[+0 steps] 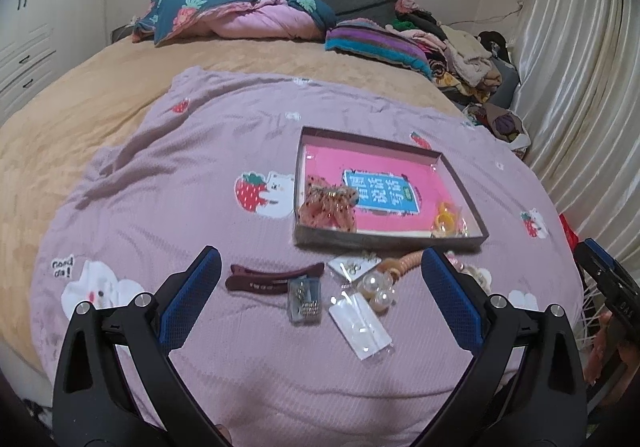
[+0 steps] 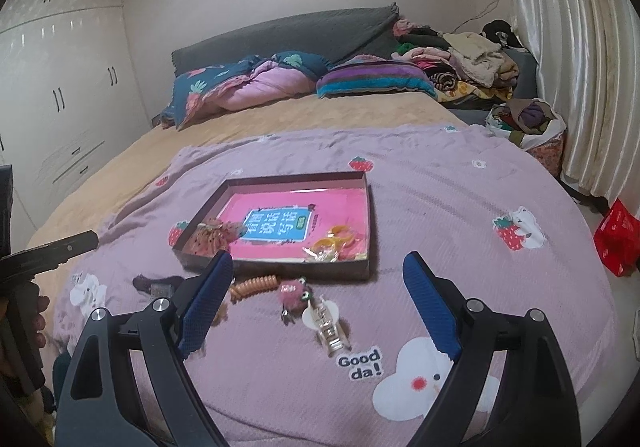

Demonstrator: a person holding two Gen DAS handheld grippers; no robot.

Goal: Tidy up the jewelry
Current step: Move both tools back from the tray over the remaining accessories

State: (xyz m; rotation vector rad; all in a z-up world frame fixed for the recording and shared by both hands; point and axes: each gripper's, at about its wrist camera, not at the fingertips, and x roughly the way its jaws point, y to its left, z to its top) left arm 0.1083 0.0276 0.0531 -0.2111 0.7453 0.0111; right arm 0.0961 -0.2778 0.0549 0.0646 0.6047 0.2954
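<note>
My left gripper hangs wide apart over the purple sheet, nothing between its fingers; below it lie a dark red hair clip, a small clear packet of earrings, pearl earrings and a white card. My right gripper is spread wide too, empty, above a pink fuzzy charm, a gold clip and an orange coil tie. The shallow box sits just beyond, holding a beaded bow and yellow rings.
</note>
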